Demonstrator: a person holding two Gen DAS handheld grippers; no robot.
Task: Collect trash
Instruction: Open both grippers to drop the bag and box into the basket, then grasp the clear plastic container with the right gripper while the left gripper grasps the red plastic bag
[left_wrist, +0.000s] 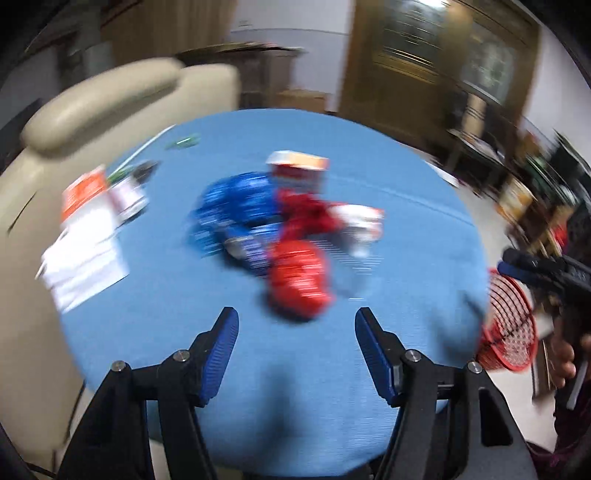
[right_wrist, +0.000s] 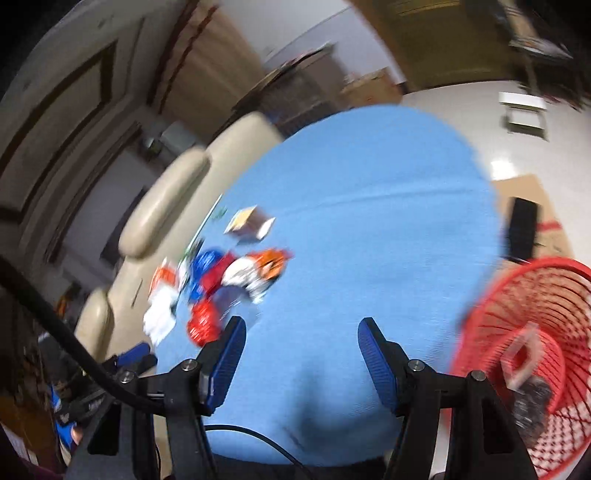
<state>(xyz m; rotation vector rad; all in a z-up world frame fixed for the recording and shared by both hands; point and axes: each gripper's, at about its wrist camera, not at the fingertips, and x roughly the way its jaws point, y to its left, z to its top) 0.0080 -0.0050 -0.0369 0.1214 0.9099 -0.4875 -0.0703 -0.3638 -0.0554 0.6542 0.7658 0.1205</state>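
Observation:
Both views are motion-blurred. A pile of trash lies on the round blue table (left_wrist: 295, 387): a red crumpled wrapper (left_wrist: 299, 282), a blue wrapper (left_wrist: 236, 210), a red and white packet (left_wrist: 332, 218) and a small carton (left_wrist: 297, 166). My left gripper (left_wrist: 296, 319) is open and empty, just short of the red wrapper. My right gripper (right_wrist: 301, 330) is open and empty over the table's near side, the pile (right_wrist: 221, 291) to its left. A red mesh basket (right_wrist: 524, 362) at the table's right edge holds a clear plastic piece and something dark.
White papers and an orange-white packet (left_wrist: 86, 236) lie at the table's left. A beige chair (left_wrist: 92, 110) stands behind the table. The basket also shows in the left wrist view (left_wrist: 511, 325), beside the right gripper (left_wrist: 546, 269). A wooden cabinet (left_wrist: 436, 55) stands beyond.

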